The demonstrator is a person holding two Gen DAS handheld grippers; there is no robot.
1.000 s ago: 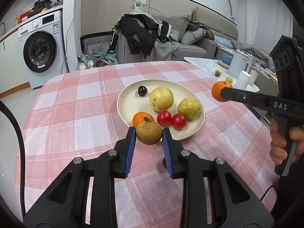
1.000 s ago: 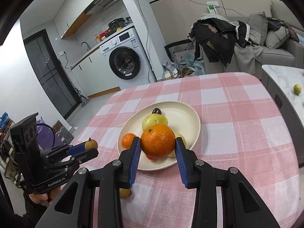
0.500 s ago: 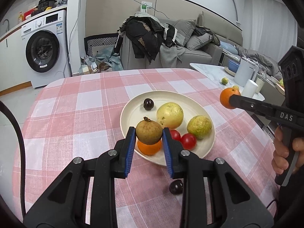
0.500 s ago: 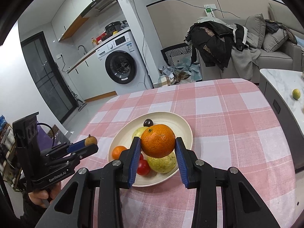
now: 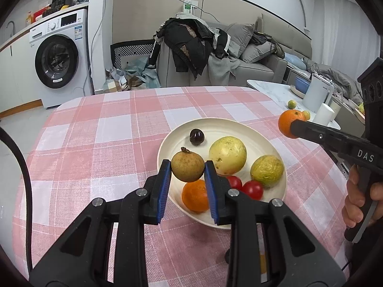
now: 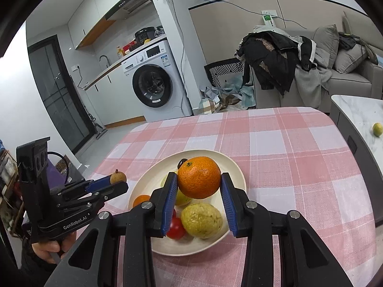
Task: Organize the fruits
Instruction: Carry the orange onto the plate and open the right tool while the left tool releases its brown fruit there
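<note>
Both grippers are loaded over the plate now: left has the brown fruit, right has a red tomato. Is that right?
Not quite. The right gripper is shut on an orange, not a tomato; the right wrist view shows it between the blue pads. The tomatoes lie on the plate. The rest stands: the left gripper holds the brown fruit over the plate.

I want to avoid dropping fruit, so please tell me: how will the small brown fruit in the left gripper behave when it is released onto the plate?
The brown fruit looks round, so it will probably roll. It seems firm and light, pinched by the left gripper without denting. The plate rim may stop it.
</note>
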